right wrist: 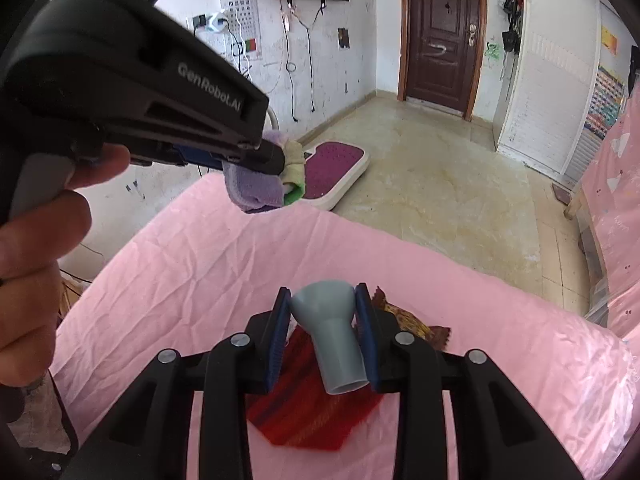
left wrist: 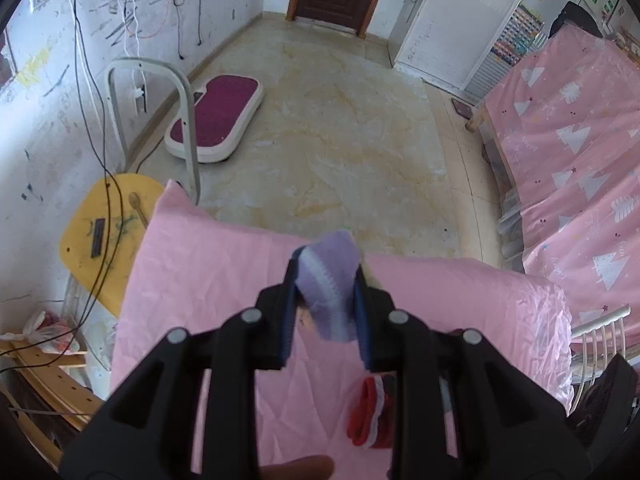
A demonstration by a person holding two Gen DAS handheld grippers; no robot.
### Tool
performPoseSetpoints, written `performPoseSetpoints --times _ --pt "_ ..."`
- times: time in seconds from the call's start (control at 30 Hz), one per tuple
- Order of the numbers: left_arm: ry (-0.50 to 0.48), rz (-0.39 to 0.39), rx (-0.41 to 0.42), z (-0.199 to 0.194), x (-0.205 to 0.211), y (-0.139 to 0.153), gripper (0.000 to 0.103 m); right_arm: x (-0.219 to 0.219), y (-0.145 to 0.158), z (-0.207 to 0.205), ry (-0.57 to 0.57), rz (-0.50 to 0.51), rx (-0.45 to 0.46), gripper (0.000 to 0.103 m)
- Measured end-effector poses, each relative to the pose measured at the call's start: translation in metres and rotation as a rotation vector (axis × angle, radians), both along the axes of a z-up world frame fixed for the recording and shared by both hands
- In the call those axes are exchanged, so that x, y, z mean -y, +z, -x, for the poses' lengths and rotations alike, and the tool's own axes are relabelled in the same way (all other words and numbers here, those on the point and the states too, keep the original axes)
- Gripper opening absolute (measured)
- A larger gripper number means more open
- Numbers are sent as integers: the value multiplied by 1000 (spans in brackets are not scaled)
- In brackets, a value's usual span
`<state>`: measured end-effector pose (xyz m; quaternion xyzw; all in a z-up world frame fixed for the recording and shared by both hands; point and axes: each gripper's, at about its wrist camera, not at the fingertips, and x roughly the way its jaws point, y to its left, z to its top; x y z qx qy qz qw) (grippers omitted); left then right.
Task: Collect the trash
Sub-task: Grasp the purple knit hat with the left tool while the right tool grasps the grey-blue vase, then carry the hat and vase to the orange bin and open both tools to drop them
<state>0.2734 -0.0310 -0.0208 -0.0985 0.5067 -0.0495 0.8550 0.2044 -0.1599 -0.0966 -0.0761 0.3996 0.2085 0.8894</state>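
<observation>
Already both tongs are loaded: the left tongs [left wrist: 326, 292] clamp a purple cloth bundle [left wrist: 332, 280] lifted over the pink-covered worktop [left wrist: 208, 280], and the right tongs [right wrist: 324, 332] grip a grey funnel-shaped piece [right wrist: 334, 332]. Left behind, I judge: red cloth [right wrist: 304, 412] and brown wrapper [right wrist: 416, 326]. No bin shows.

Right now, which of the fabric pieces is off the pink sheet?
The purple cloth, pinched in the left gripper and lifted. The red striped cloth lies flat on the pink sheet, under the right gripper.

I see a pink sheet [right wrist: 360, 256] over the bed; 1 red cloth [right wrist: 304, 412] and 1 brown wrapper [right wrist: 412, 320] lie on it.
</observation>
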Motion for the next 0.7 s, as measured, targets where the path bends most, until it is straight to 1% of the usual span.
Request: performPoseSetpoints --times 0.13,0.3,0.5,0.7 --pt "-10 -14 33 16 8 14 24 15 13 13 -24 -14 18 22" --pt "-41 -31 72 38 28 31 24 40 33 38 -68 -39 65 22" --pt "-92 -51 103 63 61 46 24 85 54 69 -147 -71 123 22" --pt "-170 -57 122 89 104 53 24 140 66 95 -240 -121 158 22"
